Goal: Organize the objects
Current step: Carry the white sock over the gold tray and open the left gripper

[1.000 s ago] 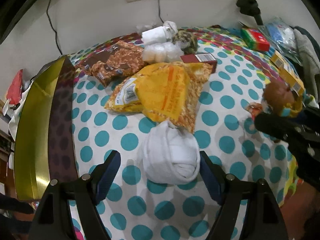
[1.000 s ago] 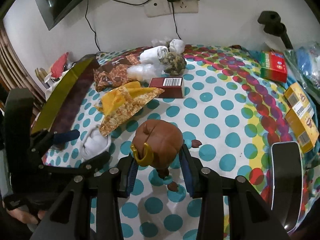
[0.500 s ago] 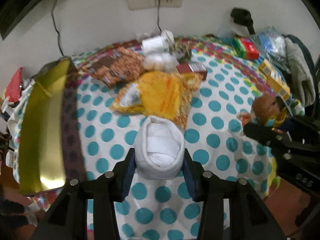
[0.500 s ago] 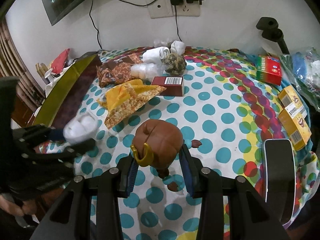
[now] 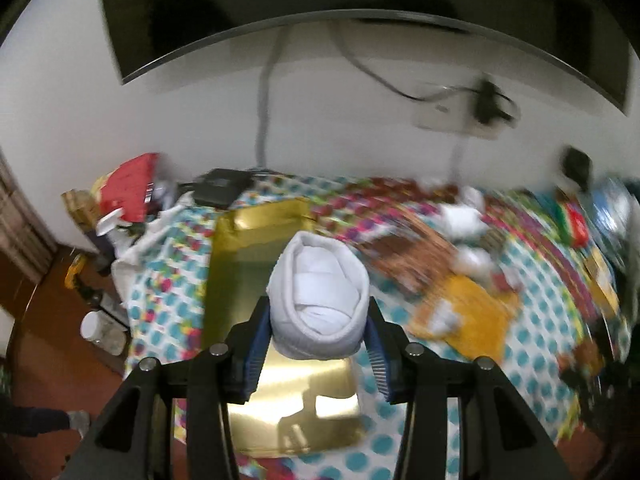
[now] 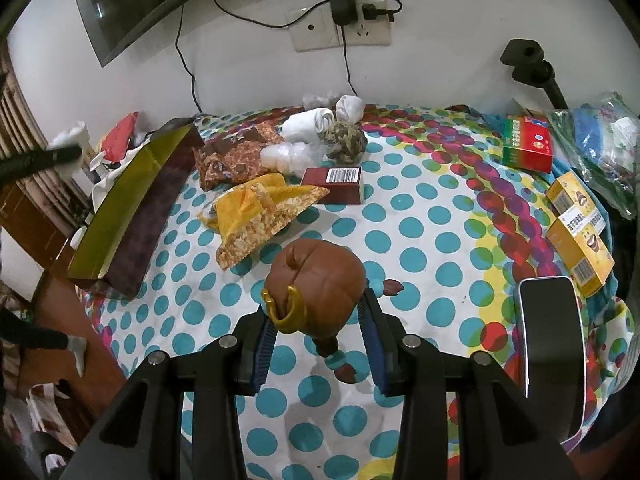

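My left gripper (image 5: 318, 328) is shut on a rolled white sock (image 5: 318, 300) and holds it in the air over the gold-lined open box (image 5: 256, 256) at the table's left side. My right gripper (image 6: 318, 332) is shut on a brown toy figure (image 6: 318, 282) with a gold ring, held just above the dotted tablecloth (image 6: 420, 232). The same box (image 6: 132, 204) shows at the left in the right wrist view. The left gripper's tip (image 6: 40, 156) shows at that view's far left edge.
On the cloth lie a yellow snack bag (image 6: 256, 212), a brown snack bag (image 6: 236, 156), a red-brown carton (image 6: 336, 184), white sock rolls (image 6: 308, 124), a rope ball (image 6: 346, 142), a red-green box (image 6: 528, 144), yellow boxes (image 6: 580, 236) and a phone (image 6: 552, 344). A wall socket (image 6: 340, 28) is behind.
My left gripper closed on the white sock, lifted it off the cloth and swung left over the gold box. My right gripper kept hold of the toy and barely moved.
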{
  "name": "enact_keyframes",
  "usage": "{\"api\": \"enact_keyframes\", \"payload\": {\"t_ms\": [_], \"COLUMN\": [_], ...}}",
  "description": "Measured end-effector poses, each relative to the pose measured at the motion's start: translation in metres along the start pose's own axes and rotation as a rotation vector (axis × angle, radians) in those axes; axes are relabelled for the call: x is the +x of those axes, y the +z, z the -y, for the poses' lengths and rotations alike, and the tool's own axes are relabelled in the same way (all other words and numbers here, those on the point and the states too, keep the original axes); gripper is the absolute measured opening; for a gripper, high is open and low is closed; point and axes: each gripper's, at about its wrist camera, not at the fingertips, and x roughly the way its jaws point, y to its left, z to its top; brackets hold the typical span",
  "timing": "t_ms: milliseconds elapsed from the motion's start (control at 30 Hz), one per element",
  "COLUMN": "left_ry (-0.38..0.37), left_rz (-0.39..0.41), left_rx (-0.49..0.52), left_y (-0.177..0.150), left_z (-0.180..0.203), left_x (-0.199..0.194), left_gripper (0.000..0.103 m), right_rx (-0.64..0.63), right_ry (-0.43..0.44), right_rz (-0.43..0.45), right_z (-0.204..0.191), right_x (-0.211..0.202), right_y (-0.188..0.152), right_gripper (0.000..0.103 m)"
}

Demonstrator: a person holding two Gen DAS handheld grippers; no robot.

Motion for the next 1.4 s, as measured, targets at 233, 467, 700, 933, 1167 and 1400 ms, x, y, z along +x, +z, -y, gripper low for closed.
{"api": "enact_keyframes", "payload": {"t_ms": [233, 467, 700, 933, 1167, 1400], "left_ry": [0.053, 0.077, 0.038, 0.069, 0.081, 0.063], "left_rz": [-0.038, -0.143, -0.160, -0.197, -0.194, -0.148], "left_rx": [-0.077, -0.037, -0.136, -0.173, -0.191, -0.132], "left_y": [0.038, 0.049, 0.050, 0.048, 0.042, 0.051], "left_z": [-0.048, -0.048, -0.058, -0.078, -0.087, -0.078], "left_x": [0.056, 0.146, 0.201, 0.229, 0.233, 0.212], "left_gripper": [0.045, 0.045, 0.047, 0.048, 0.055, 0.059], "right_rx": [0.013, 0.016, 0.006, 0.001, 0.032, 0.003], "right_ry": [-0.021, -0.061, -0.082, -0.082, -0.049, -0.055], "right_rz": [-0.020, -0.039, -0.073, -0.104, -0.089, -0.079], "right_z": [0.001, 0.004, 0.005, 0.001, 0.000, -0.008], "right_x": [0.007, 0.018, 0.035, 0.051, 0.053, 0.051], "right_y": [-0.001, 0.000, 0.002, 0.001, 0.007, 0.013], "right_gripper": [0.037, 0.037, 0.037, 0.037, 0.037, 0.037]}}
